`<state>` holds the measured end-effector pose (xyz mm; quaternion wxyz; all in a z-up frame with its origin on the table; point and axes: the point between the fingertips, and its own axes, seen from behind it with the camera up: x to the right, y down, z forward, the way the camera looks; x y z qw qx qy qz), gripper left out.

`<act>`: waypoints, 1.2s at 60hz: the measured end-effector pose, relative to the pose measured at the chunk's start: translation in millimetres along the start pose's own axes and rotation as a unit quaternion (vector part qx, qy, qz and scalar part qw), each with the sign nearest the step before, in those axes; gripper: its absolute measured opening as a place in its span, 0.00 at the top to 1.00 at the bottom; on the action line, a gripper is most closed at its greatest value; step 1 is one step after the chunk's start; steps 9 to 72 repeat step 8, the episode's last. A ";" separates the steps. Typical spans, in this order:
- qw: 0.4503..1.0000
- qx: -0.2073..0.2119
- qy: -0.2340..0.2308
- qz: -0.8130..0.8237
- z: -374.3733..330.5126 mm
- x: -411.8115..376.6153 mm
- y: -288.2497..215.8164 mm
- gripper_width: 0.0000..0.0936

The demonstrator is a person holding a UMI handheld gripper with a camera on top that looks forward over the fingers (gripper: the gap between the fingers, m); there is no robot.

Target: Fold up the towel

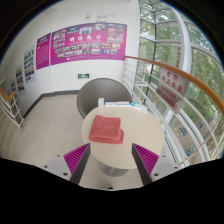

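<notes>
Since the red terry towel [106,129] already lies bunched into a thick, roughly square bundle on the round pale-topped table [135,150], the step in hand looks like the approach for a further fold or a tidy-up of one already made. It sits toward the left half of the tabletop, just ahead of the left finger and well short of the far rim, with bare table to its right. Its upper edge looks rolled or doubled, and its lower edge lies flatter toward the tongs [112,158].

These tongs hang released, their two fingers spread wide with the magenta pads [77,155] facing inward and nothing between them but table surface; they touch neither towel nor table as far as can be seen.

To do this well, I would bring the tongs leftward and forward so the towel's near edge falls between the fingers, then come down low and nearly level with the tabletop so one finger slides under the loose layer and does not pinch the whole stack. Grasping at a corner, not the middle, should keep the fold square. Too deep a bite risks dragging the bundle across the smooth top.

Beyond the table stands a grey curved-back chair [100,92], and behind that a white wall with magenta posters [85,42]; a curved railing [160,72] and windows run along the right.
</notes>
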<state>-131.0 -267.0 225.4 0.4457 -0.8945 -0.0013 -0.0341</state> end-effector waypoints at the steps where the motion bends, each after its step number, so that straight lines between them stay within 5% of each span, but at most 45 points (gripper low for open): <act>1: 1.000 0.001 0.001 0.000 -3.8 -0.4 -0.9 0.08; 72: 1.000 0.010 0.007 -0.008 -23.4 -1.7 1.0 0.08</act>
